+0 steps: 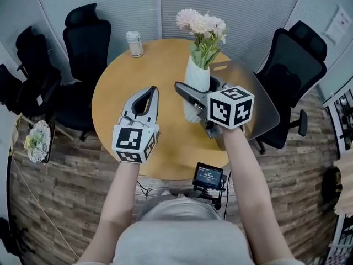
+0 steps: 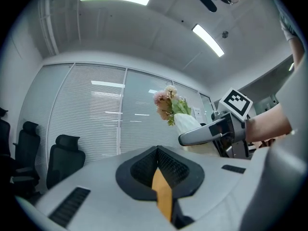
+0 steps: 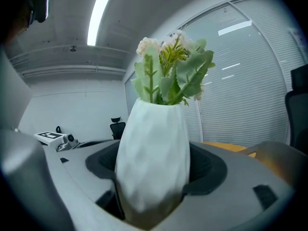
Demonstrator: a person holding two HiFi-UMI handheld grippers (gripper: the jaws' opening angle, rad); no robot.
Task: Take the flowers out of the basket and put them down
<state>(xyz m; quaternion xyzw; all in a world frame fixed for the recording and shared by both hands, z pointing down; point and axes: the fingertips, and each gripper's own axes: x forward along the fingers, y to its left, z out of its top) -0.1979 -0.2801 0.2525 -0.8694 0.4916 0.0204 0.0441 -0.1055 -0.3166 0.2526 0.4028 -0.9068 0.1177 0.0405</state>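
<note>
Round wooden counter [image 1: 121,93], black office chairs [image 1: 85,37] ringed around it. A grey board with a handle slot [image 1: 262,106] overhangs the right edge.

No basket on the counter. The flowers [image 1: 201,24] sit in a white faceted vase [image 1: 196,79], right of centre and just beside the grey board.

Right gripper [image 1: 194,93]: jaws spread wide and clamped on the vase belly, one pad on each flank. The grip is low on the body, probably so the stems aren't crushed and the top-heavy vase stays upright. Can't tell whether the base rests on the counter or hangs just clear; the right gripper view hides it behind the jaws.

Left gripper [image 1: 151,90]: jaws pressed together, nothing between them. It hovers over the counter's middle, left of the vase and apart from it. My read is it's parked clear, available to steady the vase or take the stems.

A lidded white cup [image 1: 134,43] stands at the far edge, well apart from everything and out of the way.

Judgement: flowers aren't set down yet, and the open counter near the centre looks like the obvious drop spot.
</note>
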